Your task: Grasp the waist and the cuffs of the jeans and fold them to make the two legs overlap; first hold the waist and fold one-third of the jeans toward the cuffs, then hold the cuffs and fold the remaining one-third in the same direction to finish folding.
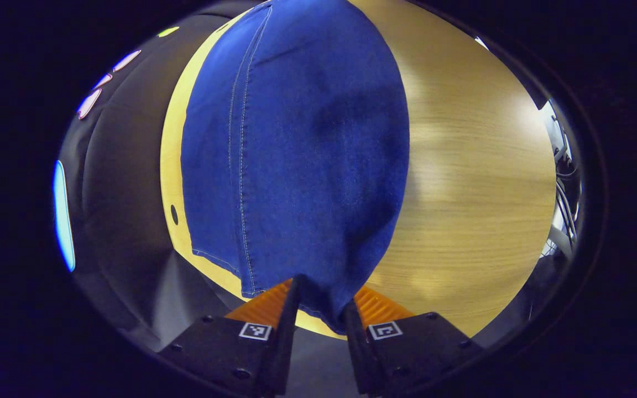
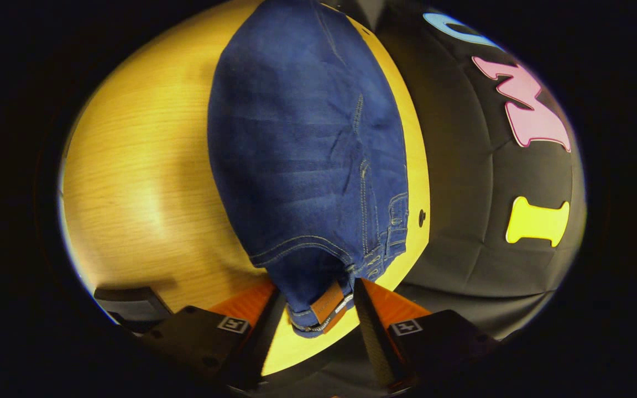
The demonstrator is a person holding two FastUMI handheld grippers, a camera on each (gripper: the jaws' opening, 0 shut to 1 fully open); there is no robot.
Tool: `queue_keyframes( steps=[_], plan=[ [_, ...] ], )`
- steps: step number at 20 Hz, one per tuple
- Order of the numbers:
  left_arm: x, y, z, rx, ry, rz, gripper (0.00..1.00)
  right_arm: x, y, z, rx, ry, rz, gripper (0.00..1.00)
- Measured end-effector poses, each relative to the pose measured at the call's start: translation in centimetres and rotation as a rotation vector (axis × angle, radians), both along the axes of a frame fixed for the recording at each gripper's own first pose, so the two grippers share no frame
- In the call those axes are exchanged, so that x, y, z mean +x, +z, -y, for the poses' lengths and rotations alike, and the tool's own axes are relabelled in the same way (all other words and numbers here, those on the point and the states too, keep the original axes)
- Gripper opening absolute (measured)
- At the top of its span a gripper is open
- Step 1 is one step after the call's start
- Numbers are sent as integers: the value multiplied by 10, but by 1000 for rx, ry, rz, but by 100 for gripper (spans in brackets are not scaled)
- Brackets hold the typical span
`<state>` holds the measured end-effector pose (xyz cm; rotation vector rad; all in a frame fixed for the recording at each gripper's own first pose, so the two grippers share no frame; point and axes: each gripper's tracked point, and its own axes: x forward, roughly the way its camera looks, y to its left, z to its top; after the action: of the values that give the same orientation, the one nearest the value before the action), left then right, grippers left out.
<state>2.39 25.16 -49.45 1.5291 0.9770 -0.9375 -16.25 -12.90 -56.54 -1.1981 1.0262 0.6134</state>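
Left fingers (image 1: pixel 320 315) pinch jeans (image 1: pixel 296 155) cuff; right fingers (image 2: pixel 318 318) straddle waist, contact unclear.

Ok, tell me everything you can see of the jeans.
The jeans are dark blue denim with light contrast stitching, lying lengthwise along the edge of a light wooden table, close to the booth's black cloth wall. In the left gripper view a hemmed cuff end sits between the left gripper fingers, which look closed on it. In the right gripper view the waist end, with belt loops, pocket seams and a brown leather patch, lies between the right gripper fingers, which stand a little apart from it. The fabric is mildly creased.
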Motion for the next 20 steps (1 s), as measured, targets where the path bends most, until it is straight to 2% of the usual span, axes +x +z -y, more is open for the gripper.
queue_keyframes(
  steps=[1, 3, 4, 5, 6, 8, 10, 11, 13, 14, 17, 20],
  plan=[
    [-1, -3, 0, 6, 5, -7, 47, -2, -2, 0, 3, -9, -4, 71],
    [-6, -8, 0, 18, 27, 0, 24, -9, -6, -1, 18, -50, -29, 57],
    [-8, -7, -1, 17, 59, 10, 8, -7, -6, -1, 20, -66, -35, 43],
    [-8, -7, 1, 13, 88, 15, 7, -11, -8, -1, 22, -100, -67, 41],
    [-7, -7, 0, 7, 124, 8, 6, -8, -10, -2, 35, -127, -70, 30],
    [-9, -6, -1, -13, 204, -41, 6, -4, -9, -2, 82, -237, -97, 8],
    [-11, -4, 1, -21, 241, -112, 6, 0, -7, 0, 138, -334, -168, 8],
    [-16, -4, 0, -18, 267, -180, 6, 3, -3, 0, 155, -351, -196, 5],
    [-18, -3, 3, -23, 351, -328, 6, 14, 9, 1, 172, -357, -221, 8],
    [-14, 1, 4, -35, 377, -356, 6, 18, 17, 1, 183, -367, -219, 8],
    [-4, 14, 13, -90, 393, -331, 6, 33, 44, -2, 268, -454, -239, 8],
    [-3, 30, 18, -123, 402, -366, 6, 63, 73, -6, 342, -495, -267, 8]
  ],
)
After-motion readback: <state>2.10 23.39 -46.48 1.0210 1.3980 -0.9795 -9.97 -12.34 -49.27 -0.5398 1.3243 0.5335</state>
